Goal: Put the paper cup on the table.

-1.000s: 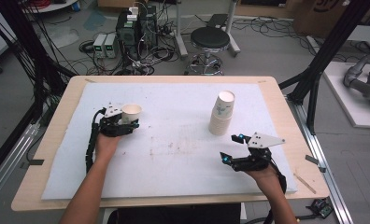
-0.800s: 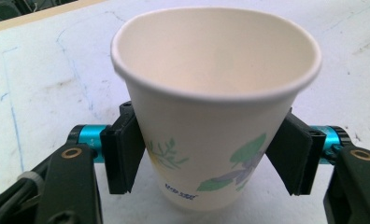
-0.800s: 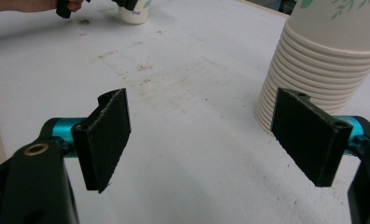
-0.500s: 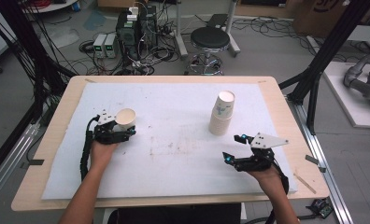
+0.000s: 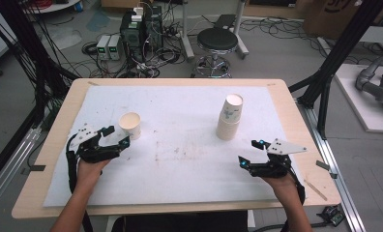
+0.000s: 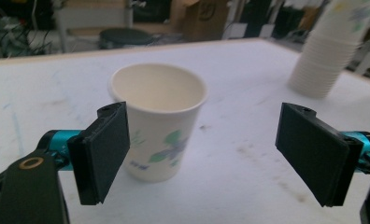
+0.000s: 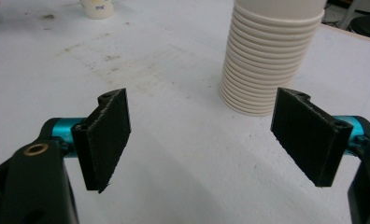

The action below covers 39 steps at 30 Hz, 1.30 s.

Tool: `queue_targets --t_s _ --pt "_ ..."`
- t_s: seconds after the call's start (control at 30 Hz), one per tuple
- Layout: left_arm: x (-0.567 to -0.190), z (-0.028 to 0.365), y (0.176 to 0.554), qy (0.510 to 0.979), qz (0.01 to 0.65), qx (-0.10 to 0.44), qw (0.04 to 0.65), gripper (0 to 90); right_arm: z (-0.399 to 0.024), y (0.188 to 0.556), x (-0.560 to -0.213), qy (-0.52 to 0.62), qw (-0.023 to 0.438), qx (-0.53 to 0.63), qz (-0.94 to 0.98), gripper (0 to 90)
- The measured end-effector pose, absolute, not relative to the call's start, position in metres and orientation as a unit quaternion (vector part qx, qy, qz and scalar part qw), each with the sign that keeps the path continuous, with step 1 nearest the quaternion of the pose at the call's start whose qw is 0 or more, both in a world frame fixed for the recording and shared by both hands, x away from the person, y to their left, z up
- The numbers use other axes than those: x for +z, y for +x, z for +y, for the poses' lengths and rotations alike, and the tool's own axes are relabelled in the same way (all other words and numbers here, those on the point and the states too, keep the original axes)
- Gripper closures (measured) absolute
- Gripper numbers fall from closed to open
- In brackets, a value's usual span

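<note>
Well clear: cup (image 5: 130,125) (upright) beyond left claw (image 5: 116,137).

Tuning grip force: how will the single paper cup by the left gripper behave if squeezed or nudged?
The single paper cup looks thin-walled and empty, so probably light and easily crushed. Standing upright on its narrower base, it likely tips or slides when nudged. The left gripper is open, with the cup off-centre near one jaw.

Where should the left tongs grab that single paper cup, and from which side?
Grip the single paper cup across its side wall, around mid-height, coming in level from the person's side. It stands upright with its mouth open, and the left tongs are already open, wider than the cup.
</note>
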<state>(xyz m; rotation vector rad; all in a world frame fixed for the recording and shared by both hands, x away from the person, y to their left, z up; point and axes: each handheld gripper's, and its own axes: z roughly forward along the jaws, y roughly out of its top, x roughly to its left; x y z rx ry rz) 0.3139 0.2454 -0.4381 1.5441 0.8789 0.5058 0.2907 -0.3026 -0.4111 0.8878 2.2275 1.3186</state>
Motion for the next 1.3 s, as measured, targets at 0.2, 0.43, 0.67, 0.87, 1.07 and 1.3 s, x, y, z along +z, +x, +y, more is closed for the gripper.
queue_targets --t_s 0.2,0.43,0.67,0.87,1.07,1.3 --pt "-0.434 0.236 0.302 0.664 0.351 0.216 0.624 17.8 -0.310 0.290 -0.414 0.333 0.213 0.467 0.791 20.3" --pt "-0.432 0.228 0.296 0.668 0.333 0.220 0.628 17.7 -0.313 0.284 -0.411 0.338 0.225 0.468 0.785 20.3" --pt "-0.429 0.227 0.289 0.670 0.322 0.226 0.630 17.8 -0.312 0.278 -0.407 0.341 0.234 0.471 0.779 20.3" --pt "-0.430 0.228 0.290 0.666 0.325 0.228 0.632 17.8 -0.313 0.279 -0.406 0.341 0.236 0.475 0.776 20.3" --pt "-0.431 0.228 0.291 0.667 0.327 0.230 0.629 17.8 -0.315 0.279 -0.406 0.341 0.238 0.477 0.775 20.3" --pt "-0.431 0.229 0.291 0.666 0.329 0.231 0.628 17.8 -0.314 0.279 -0.406 0.338 0.238 0.478 0.775 20.3"
